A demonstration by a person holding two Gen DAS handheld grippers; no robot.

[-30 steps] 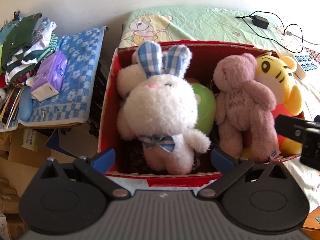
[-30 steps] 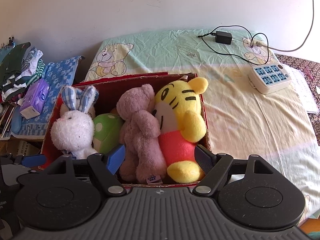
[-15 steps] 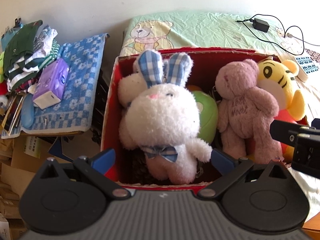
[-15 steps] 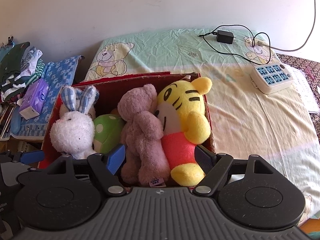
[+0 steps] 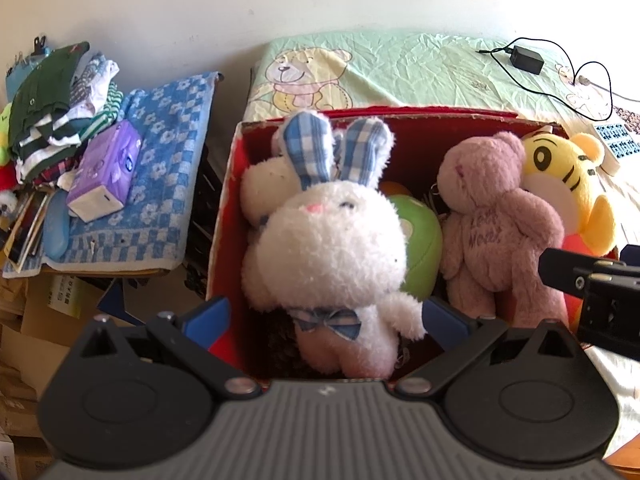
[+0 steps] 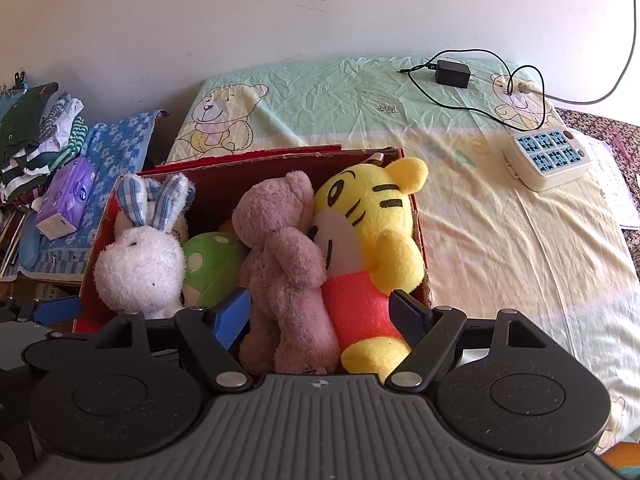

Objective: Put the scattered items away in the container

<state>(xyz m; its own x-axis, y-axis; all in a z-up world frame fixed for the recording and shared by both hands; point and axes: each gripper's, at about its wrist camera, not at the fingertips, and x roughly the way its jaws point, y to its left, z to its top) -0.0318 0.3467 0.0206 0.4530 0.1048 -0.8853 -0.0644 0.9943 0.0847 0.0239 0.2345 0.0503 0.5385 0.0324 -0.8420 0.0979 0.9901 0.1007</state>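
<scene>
A red cardboard box (image 5: 224, 216) (image 6: 256, 168) stands on the bed and holds several plush toys. Inside it sit a white rabbit (image 5: 332, 248) (image 6: 140, 264) with blue checked ears, a green plush (image 5: 416, 256) (image 6: 212, 264), a pink bear (image 5: 492, 232) (image 6: 284, 272) and a yellow tiger (image 5: 568, 184) (image 6: 372, 240). My left gripper (image 5: 326, 316) is open above the near edge of the box, in front of the rabbit, holding nothing. My right gripper (image 6: 320, 316) is open too, in front of the bear and tiger, empty. The right gripper's body shows at the right edge of the left wrist view.
The bed sheet (image 6: 500, 240) stretches right of the box with a power strip (image 6: 548, 160) and a black charger with its cable (image 6: 452, 74) on it. Left of the box lie a blue checked towel (image 5: 160, 184), a purple tissue pack (image 5: 104, 172), piled clothes (image 5: 52, 108) and cardboard boxes (image 5: 24, 320).
Both grippers have drawn back and up from the box, so the toys sit lower in view. The toys stay in place. Both grippers remain open.
</scene>
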